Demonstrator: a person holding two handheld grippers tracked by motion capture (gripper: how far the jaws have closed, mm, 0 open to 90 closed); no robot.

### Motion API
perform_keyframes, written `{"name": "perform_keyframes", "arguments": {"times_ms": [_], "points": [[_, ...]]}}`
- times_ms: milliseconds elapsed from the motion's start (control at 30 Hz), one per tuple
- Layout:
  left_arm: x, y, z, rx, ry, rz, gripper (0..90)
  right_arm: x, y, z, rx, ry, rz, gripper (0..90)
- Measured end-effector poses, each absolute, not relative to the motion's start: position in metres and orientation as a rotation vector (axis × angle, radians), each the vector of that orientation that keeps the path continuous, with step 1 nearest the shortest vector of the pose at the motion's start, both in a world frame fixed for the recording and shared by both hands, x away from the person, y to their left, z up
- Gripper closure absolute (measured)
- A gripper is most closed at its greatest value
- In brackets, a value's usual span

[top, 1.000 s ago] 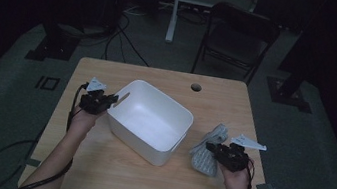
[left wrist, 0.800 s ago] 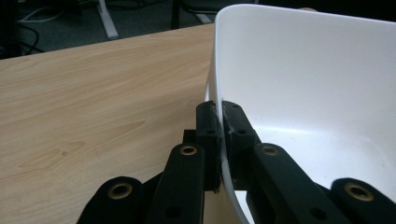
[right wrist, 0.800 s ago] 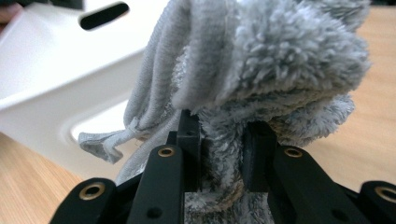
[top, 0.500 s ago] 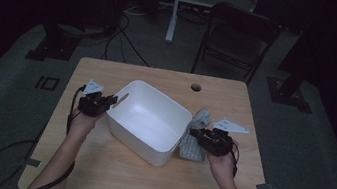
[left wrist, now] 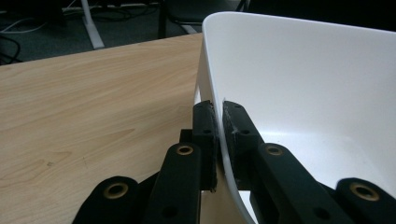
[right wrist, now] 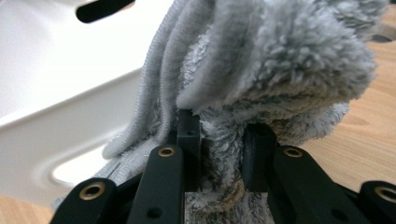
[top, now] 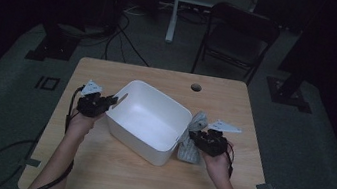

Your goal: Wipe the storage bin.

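Left tool (top: pixel 114 100) at the near-left edge of the white bin (top: pixel 149 122), jaws pinched on the bin's thin wall (left wrist: pixel 219 135), one jaw outside and one inside. The bin sits mid-worktop (top: pixel 110 166), turned at an angle, open side up, inside bare. Right tool (top: pixel 194 136) just beside the bin's right wall, jaws clamped on a bunched grey fluffy cloth (right wrist: pixel 261 74). The cloth rises in folds above the jaws and hangs against the bin's outer side (right wrist: pixel 65 135); its lower end rests on the worktop (top: pixel 189 153).
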State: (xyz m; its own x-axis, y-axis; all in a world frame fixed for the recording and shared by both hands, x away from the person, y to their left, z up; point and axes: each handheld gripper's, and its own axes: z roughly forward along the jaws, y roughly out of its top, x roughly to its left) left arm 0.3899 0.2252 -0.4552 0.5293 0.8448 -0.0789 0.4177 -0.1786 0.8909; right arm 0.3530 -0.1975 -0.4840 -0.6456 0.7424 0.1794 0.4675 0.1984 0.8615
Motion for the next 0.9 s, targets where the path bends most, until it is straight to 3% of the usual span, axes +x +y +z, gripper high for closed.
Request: {"name": "perform_keyframes", "arguments": {"times_ms": [333,500,900], "points": [[0.386,0.221,-0.455,1.795,1.082,0.570,84.8,0.356,-0.198,-0.486,1.174,2.215,1.396,72.6],[0.382,0.220,-0.456,1.782,1.091,0.578,84.8,0.355,-0.200,-0.489,1.119,2.206,1.400,67.9],[0.383,0.219,-0.456,1.794,1.065,0.585,84.4,0.357,-0.194,-0.500,1.132,2.238,1.329,73.3]]}}
